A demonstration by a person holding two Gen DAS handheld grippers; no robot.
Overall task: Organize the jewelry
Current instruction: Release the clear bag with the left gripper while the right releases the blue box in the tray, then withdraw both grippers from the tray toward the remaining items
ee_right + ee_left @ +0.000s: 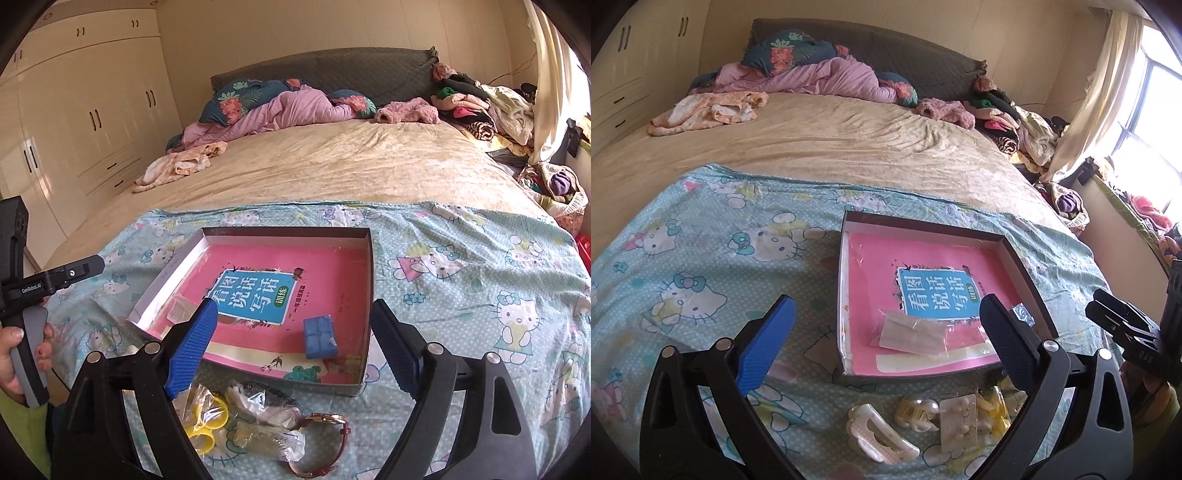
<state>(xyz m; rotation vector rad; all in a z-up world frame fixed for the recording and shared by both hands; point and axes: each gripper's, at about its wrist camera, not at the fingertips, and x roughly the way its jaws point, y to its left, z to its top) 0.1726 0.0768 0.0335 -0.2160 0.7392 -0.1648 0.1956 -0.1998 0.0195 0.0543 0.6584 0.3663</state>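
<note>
Bed fills both views, tan blanket on top, heaped bedding and clothes at the headboard in the upper part of the frame. A light-blue cartoon-cat sheet is spread over the near end. On it sits a shallow open box with a pink book flat inside; box is centre-right in the left wrist view, centre in the right wrist view. In the box: a clear plastic packet near its lower edge in the left wrist view, and a small blue block at the lower right of the book in the right wrist view. Loose jewelry lies on the sheet just below the box, outside it: white hair claw, pearly clip, card of studs, yellow bits in plastic, crumpled clear bags, rose-gold watch with red strap at bottom centre. Left gripper: jaws wide open, nothing between them, hanging over the box's near-left area. Right gripper: jaws open, empty, blue block visible in the gap but untouched. Person's hand on the left gripper's handle shows at the left edge of the right wrist view.
</note>
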